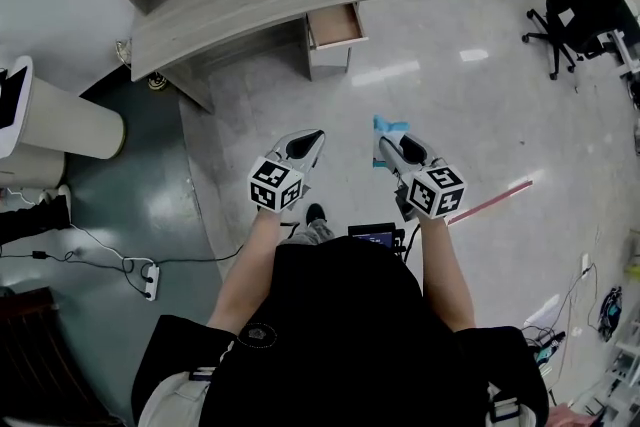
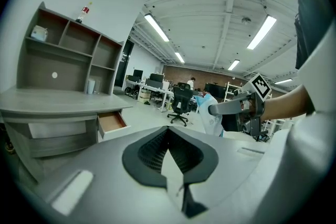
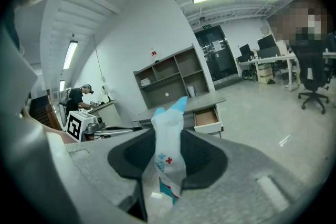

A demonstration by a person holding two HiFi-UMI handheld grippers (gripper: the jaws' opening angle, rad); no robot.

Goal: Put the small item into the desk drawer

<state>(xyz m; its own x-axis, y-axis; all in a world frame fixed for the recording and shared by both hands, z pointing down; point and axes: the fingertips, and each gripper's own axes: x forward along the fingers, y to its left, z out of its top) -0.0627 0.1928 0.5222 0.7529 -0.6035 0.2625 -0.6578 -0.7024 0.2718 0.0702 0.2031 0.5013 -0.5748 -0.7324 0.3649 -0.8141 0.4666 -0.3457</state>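
Two grippers were held low in front of the person. The left gripper had its jaws pressed together with nothing between them. The right gripper, just beside it, was clamped on a small white-and-blue packet that stuck out past the jaw tips. Well beyond, across the floor, the desk stood with its drawer open.

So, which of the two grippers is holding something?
The right gripper: its jaws pinch a white and blue packet. The left gripper is shut on nothing.
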